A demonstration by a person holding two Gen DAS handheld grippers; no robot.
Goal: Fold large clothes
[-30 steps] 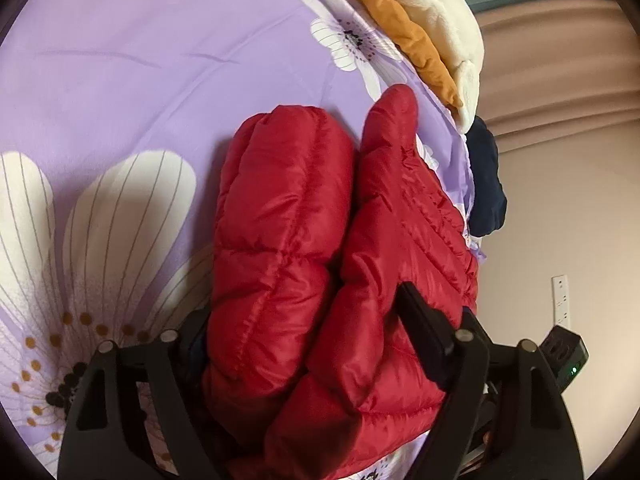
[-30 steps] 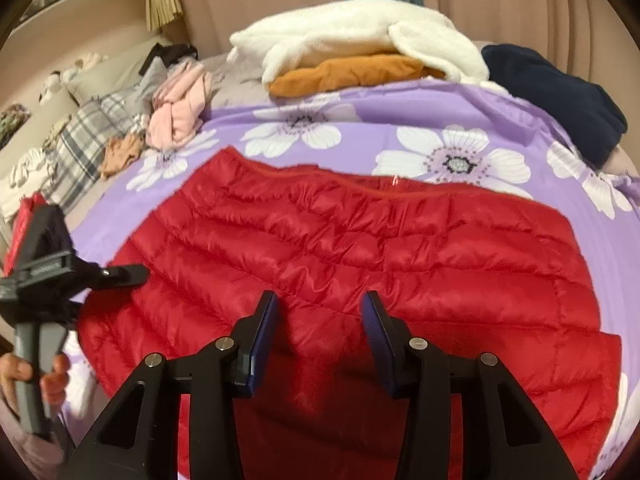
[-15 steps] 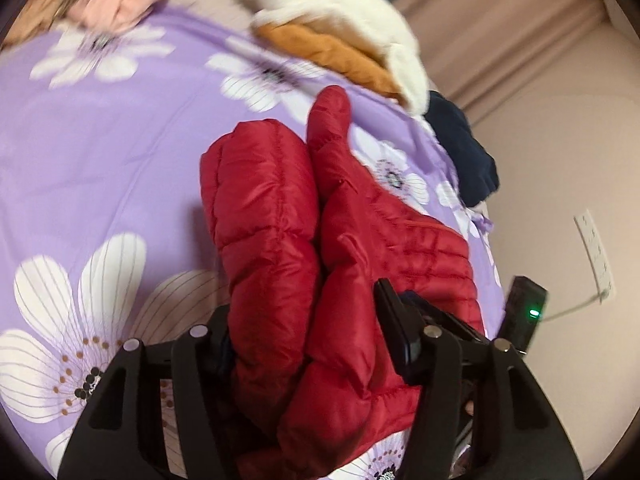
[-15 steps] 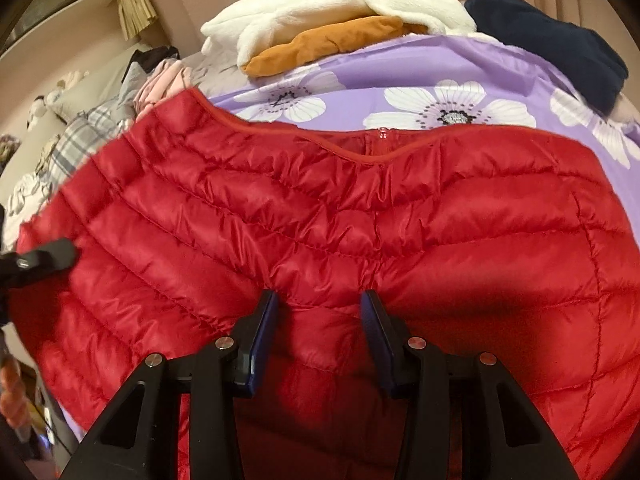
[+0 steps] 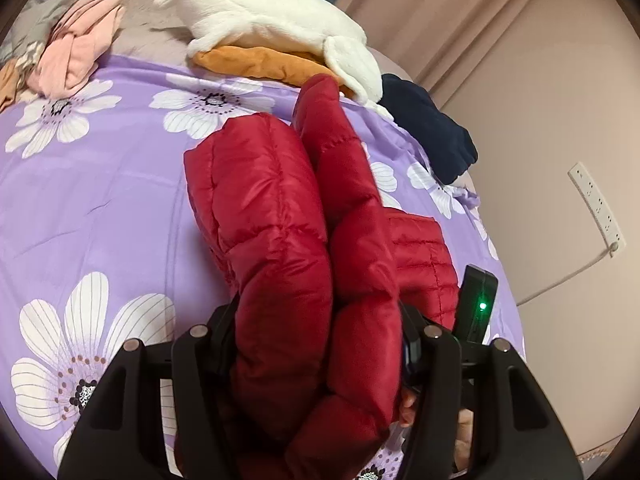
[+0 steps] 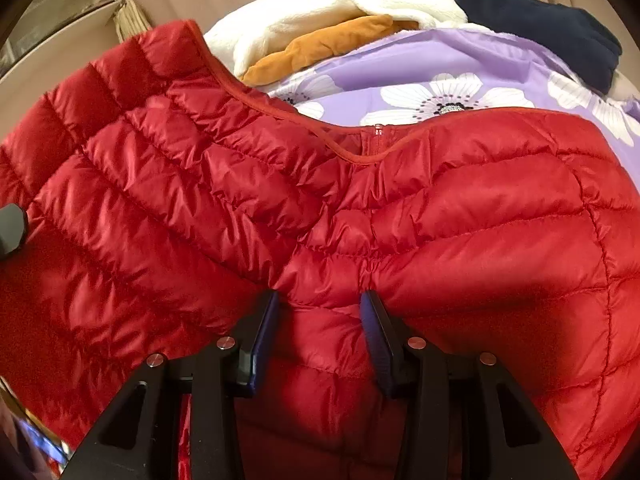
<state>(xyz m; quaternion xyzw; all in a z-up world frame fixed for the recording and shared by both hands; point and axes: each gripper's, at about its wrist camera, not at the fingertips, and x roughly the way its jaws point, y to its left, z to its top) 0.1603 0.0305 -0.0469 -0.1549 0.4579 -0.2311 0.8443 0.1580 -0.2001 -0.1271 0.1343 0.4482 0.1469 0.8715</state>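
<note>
1. Red quilted fabric of the puffer jacket [image 5: 280, 264] is clamped as a thick doubled bunch between the jaws of the left gripper [image 5: 316, 344], raised off the bed.
2. A puckered fold of the same jacket is pinched between the jaws of the right gripper [image 6: 320, 312].
3. Just beyond both jaws the jacket hangs over the purple floral bedsheet [image 5: 100, 200].
4. Judged best practice: both grips are kept firm and level, so the slippery layers are laid down aligned.
5. Farthest off, a white fleece pile [image 5: 272, 28] is seen.

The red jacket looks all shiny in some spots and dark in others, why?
Right wrist view: the red jacket has glossy fabric that throws white glare off its puffed ridges, and goes dark in shadow near the right gripper. Left wrist view: softer sheen, and the fisheye bends the purple bedsheet.
</note>
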